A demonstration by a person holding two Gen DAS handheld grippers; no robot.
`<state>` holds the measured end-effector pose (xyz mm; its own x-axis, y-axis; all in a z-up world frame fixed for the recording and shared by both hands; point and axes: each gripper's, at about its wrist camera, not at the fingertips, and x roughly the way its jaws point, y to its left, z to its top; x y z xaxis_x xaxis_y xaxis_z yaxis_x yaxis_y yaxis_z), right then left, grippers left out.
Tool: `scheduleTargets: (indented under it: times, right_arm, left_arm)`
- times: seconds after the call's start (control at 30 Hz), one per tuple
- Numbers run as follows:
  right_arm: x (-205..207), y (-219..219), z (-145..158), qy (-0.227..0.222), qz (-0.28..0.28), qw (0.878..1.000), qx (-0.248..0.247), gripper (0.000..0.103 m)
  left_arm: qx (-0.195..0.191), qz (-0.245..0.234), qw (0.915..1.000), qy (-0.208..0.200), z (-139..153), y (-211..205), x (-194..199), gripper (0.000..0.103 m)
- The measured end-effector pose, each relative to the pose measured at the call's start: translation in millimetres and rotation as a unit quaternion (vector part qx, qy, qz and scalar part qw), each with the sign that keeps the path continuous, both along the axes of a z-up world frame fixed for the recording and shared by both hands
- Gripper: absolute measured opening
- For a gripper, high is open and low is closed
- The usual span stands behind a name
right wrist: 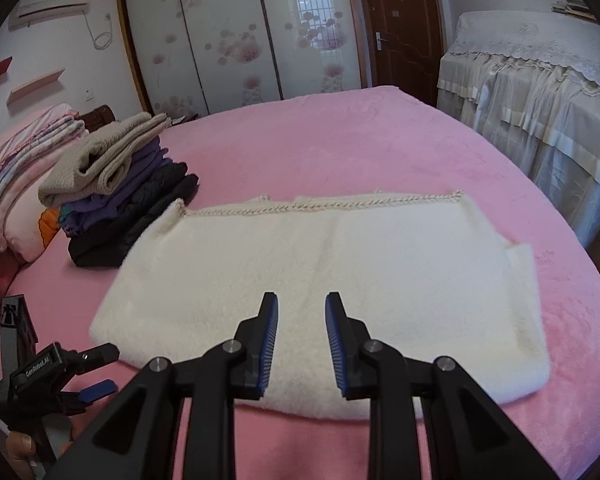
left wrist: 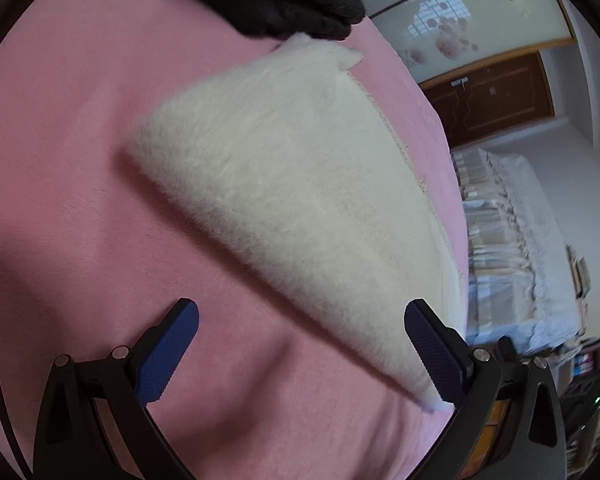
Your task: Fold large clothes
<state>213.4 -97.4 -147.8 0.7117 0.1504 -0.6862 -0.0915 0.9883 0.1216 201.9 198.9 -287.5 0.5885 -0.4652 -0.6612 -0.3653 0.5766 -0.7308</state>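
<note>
My white fleece garment (right wrist: 320,256) lies folded flat on the pink bedspread (right wrist: 340,140), right of the stack of folded clothes (right wrist: 116,184). Both my left gripper (left wrist: 300,344) and right gripper (right wrist: 302,336) are spread, holding nothing. The fleece looks soft, thick, light and floppy; I'd pinch its near edge corners.

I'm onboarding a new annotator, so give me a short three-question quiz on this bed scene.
1. True or false: the white fleece garment lies folded flat on the pink bedspread.
2. What tops the stack of folded clothes? A) a beige knit B) a red towel C) jeans
3. Is either the left gripper or the right gripper gripping fabric?

Key: 1 true. 2 A. 3 No: both sets of jaws stand apart with nothing clamped, the left ones wide, the right ones narrower, above the garment.
</note>
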Motion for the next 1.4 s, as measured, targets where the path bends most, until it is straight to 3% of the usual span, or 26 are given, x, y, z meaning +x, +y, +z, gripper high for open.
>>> scheduleTargets:
  times: [0.17,0.4,0.67,0.73,0.8,0.87,0.9,1.1,1.27,1.4]
  right_arm:
    - [5.6,8.9,-18.1,0.01,0.007,1.0,-0.001,0.024]
    - [14.2,17.0,-33.1,0.021,0.015,1.0,-0.002,0.024]
    - [22.7,16.0,-42.6,0.025,0.014,1.0,-0.005,0.024]
    - [24.4,14.4,-44.2,0.026,0.012,1.0,-0.006,0.024]
    - [25.8,14.0,-45.5,0.027,0.01,1.0,-0.005,0.024]
    - [27.5,13.7,-45.6,0.027,0.008,1.0,-0.004,0.024]
    - [28.7,13.5,-45.5,0.027,0.007,1.0,-0.005,0.024]
    - [43.7,18.5,-44.2,0.025,0.008,0.999,-0.03,0.024]
    - [54.3,29.5,-50.0,0.026,0.036,0.998,-0.04,0.023]
    - [64.6,43.2,-76.8,0.063,0.068,0.994,-0.062,0.011]
  left_arm:
    - [-0.013,0.02,0.9992,-0.031,-14.5,0.8,19.5,0.102]
    - [0.002,0.032,0.9968,-0.073,-21.6,-9.0,55.7,0.102]
    - [0.009,0.067,0.9946,-0.079,-12.5,1.3,80.5,0.1]
    - [0.029,0.075,0.9941,-0.072,-6.4,1.0,83.0,0.081]
    - [0.066,0.067,0.994,-0.057,0.1,-1.0,85.4,0.047]
    - [0.097,0.056,0.9923,-0.053,5.2,-0.8,85.8,0.029]
    - [0.104,0.046,0.9915,-0.062,9.0,-1.2,85.8,0.025]
    - [0.178,0.018,0.9799,-0.088,42.6,-14.2,81.8,0.021]
    - [0.243,0.002,0.9614,-0.129,79.7,-34.8,72.5,0.021]
    - [0.292,-0.019,0.9427,-0.161,104.4,-58.8,74.0,0.021]
